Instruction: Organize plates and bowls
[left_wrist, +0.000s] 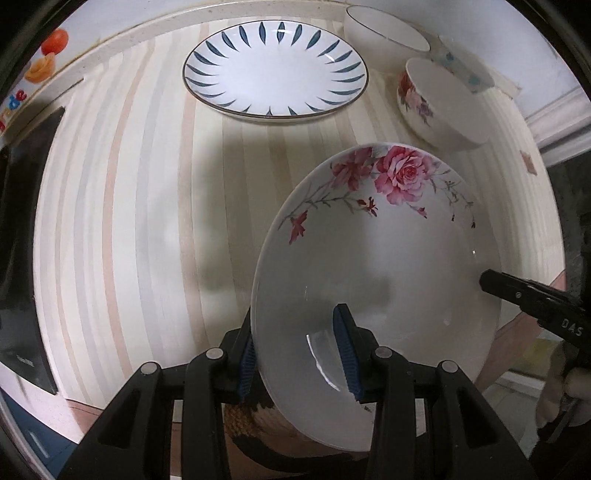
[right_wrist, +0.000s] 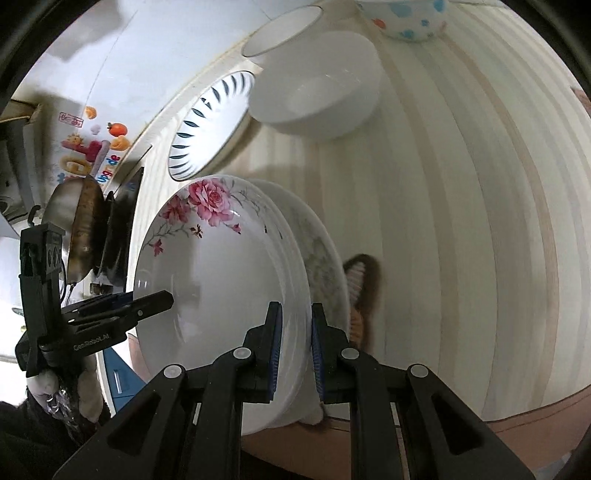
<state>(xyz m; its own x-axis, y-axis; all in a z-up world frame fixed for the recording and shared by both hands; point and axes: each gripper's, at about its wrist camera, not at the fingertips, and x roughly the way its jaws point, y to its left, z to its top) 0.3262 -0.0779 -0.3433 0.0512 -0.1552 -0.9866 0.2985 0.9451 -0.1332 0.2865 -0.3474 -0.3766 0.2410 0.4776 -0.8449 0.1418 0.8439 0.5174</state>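
We grip the rose-patterned plate (left_wrist: 373, 280) with both tools: our left gripper (left_wrist: 301, 354) clamps its near rim at lower centre, our right gripper (right_wrist: 295, 350) clamps the opposite rim. It hangs tilted above the striped table (left_wrist: 140, 221); the blue-petal plate (left_wrist: 275, 70) and floral bowl (left_wrist: 436, 107) sit at the top.

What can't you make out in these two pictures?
- Rose plate: its underside, turned away in both views; the right wrist view suggests stacked rims, count unclear.
- Blue-dotted bowl: cut off by the top edge, right wrist view; half hidden behind the rose bowl, left wrist view.
- Sticker lettering: cut off at the left edge.
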